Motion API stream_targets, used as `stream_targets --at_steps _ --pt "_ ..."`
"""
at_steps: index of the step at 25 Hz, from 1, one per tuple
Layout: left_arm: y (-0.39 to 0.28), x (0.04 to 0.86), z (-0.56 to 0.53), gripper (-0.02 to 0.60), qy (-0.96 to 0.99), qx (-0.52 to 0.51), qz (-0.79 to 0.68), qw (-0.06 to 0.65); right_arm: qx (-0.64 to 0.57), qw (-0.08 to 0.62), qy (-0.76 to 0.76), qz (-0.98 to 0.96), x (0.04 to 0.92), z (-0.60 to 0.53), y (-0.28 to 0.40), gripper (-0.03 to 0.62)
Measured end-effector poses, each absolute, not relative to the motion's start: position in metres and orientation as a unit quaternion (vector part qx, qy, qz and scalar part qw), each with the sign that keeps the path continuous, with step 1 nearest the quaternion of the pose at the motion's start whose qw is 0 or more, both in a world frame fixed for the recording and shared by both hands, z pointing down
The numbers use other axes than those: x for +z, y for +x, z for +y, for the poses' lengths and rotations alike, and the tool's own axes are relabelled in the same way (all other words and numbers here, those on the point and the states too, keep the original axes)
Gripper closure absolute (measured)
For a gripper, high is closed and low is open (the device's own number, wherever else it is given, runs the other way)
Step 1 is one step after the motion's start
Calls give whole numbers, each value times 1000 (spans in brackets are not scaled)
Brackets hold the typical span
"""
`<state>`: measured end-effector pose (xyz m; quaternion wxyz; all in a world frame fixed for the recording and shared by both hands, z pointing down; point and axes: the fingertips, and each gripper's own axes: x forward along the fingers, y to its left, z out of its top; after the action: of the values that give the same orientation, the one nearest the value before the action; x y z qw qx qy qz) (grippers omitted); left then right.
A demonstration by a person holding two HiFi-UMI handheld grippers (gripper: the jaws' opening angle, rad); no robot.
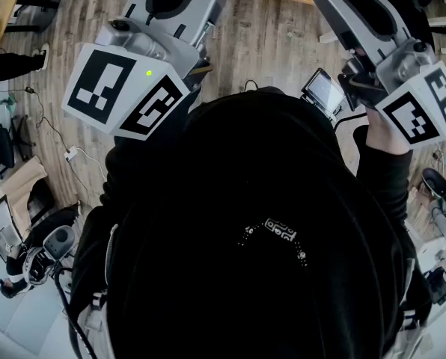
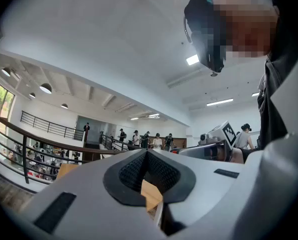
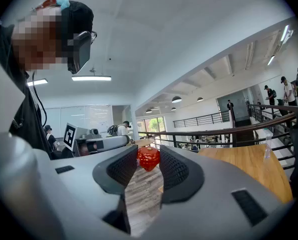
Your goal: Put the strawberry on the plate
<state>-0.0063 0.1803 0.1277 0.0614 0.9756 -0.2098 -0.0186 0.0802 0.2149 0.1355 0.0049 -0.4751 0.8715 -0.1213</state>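
Right tool point(image 3: 148, 153) grips strawberry point(image 3: 148, 159) in the air; left tool point(image 2: 147, 154) closed, empty; no plate in view; placing not yet done

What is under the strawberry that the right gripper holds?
Under the strawberry, clamped in the right gripper, only grey plank floor shows through the gap between the jaws. No plate is visible there; the gripper's own body covers everything else below.
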Motion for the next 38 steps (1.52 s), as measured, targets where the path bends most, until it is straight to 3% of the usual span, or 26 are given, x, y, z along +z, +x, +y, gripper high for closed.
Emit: stream_targets --at_steps 4,16,31,38 --pt "-17 131 164 586 968 -54 -228 90 -119 4 -480 869 140 213 81 448" --pt "-10 163 176 586 978 28 -188 88 -138 12 -470 872 150 207 72 448" --pt "-5 200 176 588 973 66 -205 85 -148 21 -435 888 179 188 75 448" --pt "-14 176 163 587 967 54 -234 86 -148 24 -417 896 165 173 76 448"
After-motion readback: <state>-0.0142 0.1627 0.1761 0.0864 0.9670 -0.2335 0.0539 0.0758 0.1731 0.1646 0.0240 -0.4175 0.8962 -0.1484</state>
